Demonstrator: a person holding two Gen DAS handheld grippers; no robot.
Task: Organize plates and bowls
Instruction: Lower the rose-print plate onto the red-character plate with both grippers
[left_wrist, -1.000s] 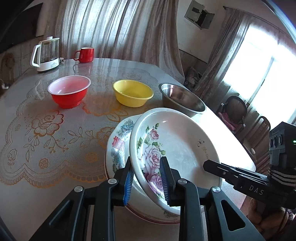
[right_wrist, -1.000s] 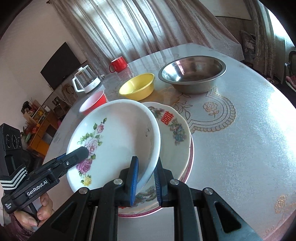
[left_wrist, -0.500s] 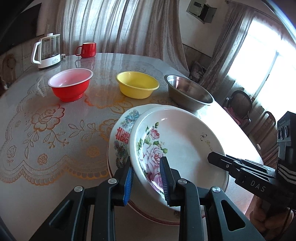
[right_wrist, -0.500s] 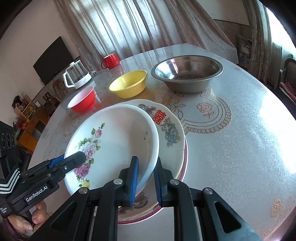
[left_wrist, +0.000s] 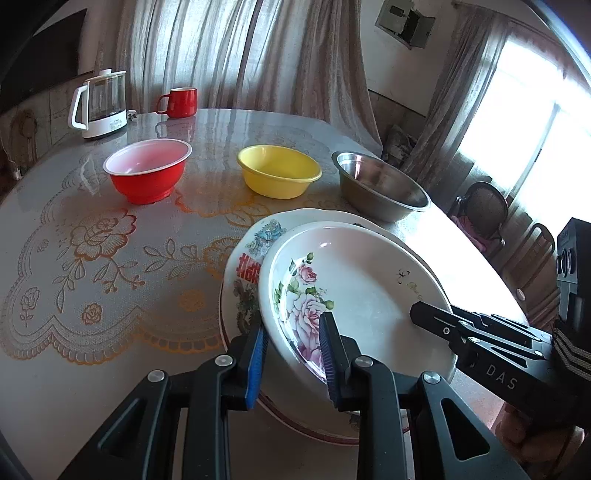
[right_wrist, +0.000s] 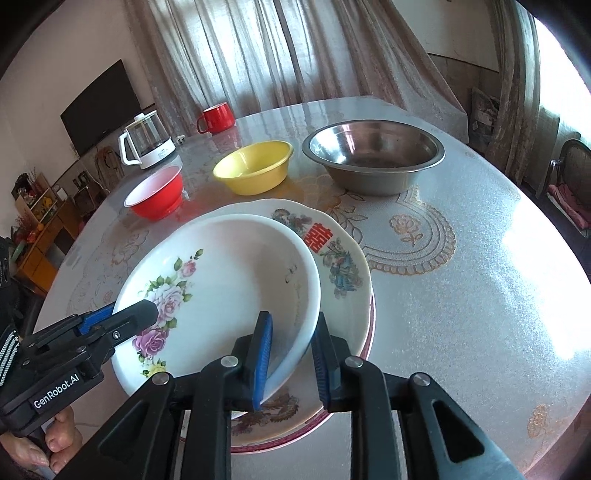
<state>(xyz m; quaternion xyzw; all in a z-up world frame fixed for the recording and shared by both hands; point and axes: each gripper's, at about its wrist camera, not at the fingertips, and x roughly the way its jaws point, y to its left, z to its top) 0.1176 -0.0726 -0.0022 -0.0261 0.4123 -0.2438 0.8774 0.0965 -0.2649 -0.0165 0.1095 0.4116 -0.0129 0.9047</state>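
A deep white plate with pink roses (left_wrist: 362, 280) (right_wrist: 229, 280) lies tilted on a flat plate with a red character (left_wrist: 251, 266) (right_wrist: 332, 243), which rests on a red-rimmed plate (right_wrist: 371, 325). My left gripper (left_wrist: 293, 354) is shut on the rose plate's near left rim. My right gripper (right_wrist: 291, 358) straddles the opposite rim and its jaws are opening. Its left pad sits against the inside of the plate, and the right pad stands clear of the rim. A red bowl (left_wrist: 147, 173), a yellow bowl (left_wrist: 279, 171) and a steel bowl (left_wrist: 380, 184) stand in a row behind.
A glass kettle (left_wrist: 99, 103) and a red mug (left_wrist: 181, 102) stand at the far edge of the round table (left_wrist: 92, 258). Chairs (left_wrist: 480, 210) stand beyond the table's right side. A person's hand (right_wrist: 55, 439) holds the left gripper's handle.
The rose plate has sunk and flattened onto the stacked plates. The right gripper's jaws have widened, and a gap now shows beside the rim. The left gripper's hold looks unchanged.
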